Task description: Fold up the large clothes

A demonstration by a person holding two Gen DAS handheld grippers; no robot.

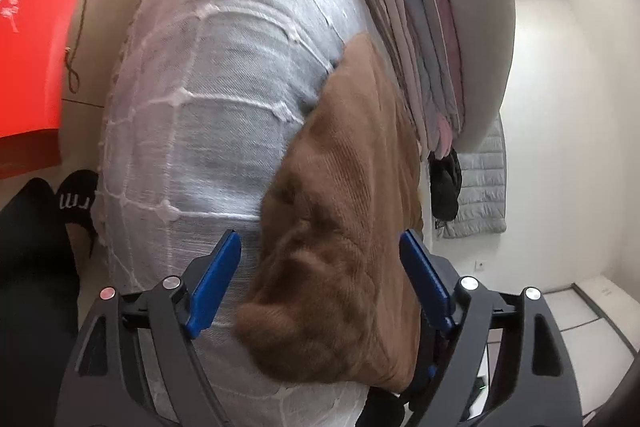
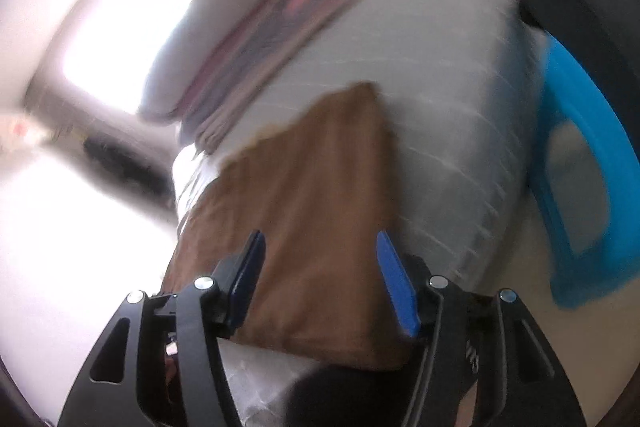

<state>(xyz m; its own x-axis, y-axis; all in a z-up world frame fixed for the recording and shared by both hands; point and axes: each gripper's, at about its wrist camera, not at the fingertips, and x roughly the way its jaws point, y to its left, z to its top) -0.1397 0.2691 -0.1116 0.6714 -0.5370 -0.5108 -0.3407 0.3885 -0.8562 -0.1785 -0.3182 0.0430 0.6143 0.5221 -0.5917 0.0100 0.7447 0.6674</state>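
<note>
1. While the left gripper (image 1: 320, 255) stands wide, pads clear of the brown garment (image 1: 340, 227), its lower edge is cut off.
2. Right gripper (image 2: 318, 259) gapes, holding nothing; that view is blurred.
3. Folded brown garment lies mid-frame on the bed (image 1: 224, 75), near its right edge.

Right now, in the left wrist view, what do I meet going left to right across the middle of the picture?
Red printed board → pale blue-grey bed cover with white stitched grid → folded brown knitted garment → stack of folded grey and pink clothes → white wall.
</note>
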